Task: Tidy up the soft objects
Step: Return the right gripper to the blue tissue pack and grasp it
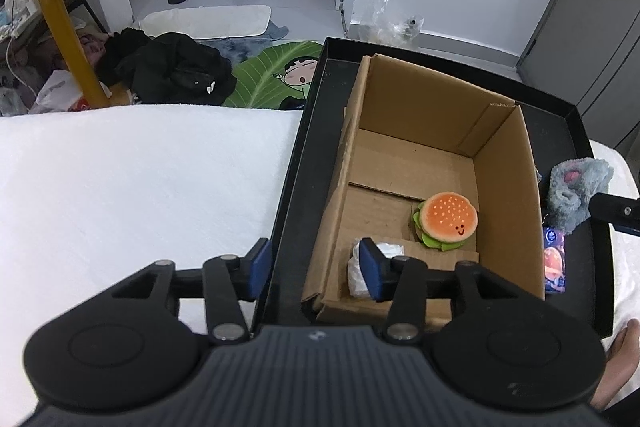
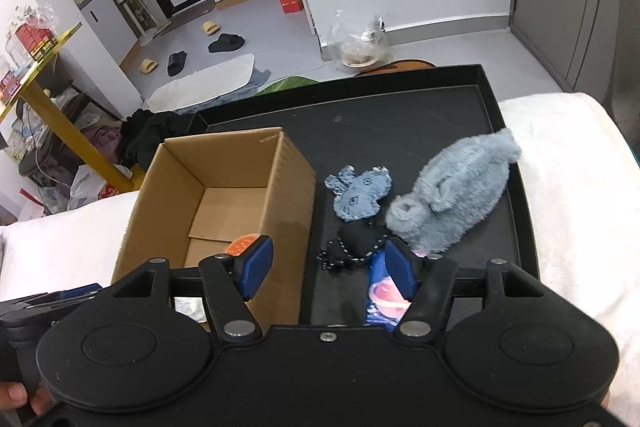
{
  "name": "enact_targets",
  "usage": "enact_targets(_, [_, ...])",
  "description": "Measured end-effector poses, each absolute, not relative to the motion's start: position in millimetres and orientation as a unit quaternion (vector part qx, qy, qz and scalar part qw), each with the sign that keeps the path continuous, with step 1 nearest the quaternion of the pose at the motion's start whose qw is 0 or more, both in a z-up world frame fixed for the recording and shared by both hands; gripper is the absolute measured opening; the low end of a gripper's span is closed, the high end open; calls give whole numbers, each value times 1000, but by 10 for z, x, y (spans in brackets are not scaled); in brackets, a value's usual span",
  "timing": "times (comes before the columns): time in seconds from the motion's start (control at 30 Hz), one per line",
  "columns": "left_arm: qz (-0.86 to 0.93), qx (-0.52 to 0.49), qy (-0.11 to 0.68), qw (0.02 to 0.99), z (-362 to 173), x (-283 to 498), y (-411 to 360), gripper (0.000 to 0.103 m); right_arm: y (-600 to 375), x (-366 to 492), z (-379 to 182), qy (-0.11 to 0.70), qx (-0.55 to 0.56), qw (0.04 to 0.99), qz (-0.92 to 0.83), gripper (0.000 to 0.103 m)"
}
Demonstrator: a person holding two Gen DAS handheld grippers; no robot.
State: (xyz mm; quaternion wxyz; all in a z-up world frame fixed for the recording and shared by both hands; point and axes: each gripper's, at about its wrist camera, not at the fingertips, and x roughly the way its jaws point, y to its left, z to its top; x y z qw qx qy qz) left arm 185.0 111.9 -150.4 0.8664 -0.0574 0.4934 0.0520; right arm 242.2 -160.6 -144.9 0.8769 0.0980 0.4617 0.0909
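Cardboard box sits in black tray on white cloth. Burger plush lies in the box at 4 o'clock, white wad at 6. Left gripper jaws parted, empty, straddling tray edge. Right gripper jaws wide, empty, above black pouch; grey plush, denim patch at 1 o'clock.

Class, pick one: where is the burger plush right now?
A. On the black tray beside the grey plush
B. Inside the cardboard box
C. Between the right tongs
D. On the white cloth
B: the burger plush sits on the floor of the cardboard box.
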Motion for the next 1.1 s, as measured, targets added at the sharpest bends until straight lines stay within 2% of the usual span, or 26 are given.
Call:
enact_targets(0.33, [66,-33,478,875,-1451,1816,1023,55,-1874,2419,-1638,485,141,859,88,65])
enact_targets(0.53, [59,-34,476,877,-1426,1815,1005,66,-1947,2421,-1879,504,154,847,70,69])
enact_targets(0.8, [59,-10,475,878,-1417,1835,901,70,-1905,2471,-2130,519,132,842,56,80])
enact_targets(0.93, [54,-12,482,874,-1441,1853,904,71,-1862,2503,-2254,528,113,840,46,82])
enact_targets(1.1, [41,9,483,874,-1439,1854,829,81,-1803,2531,-2370,533,87,841,30,82])
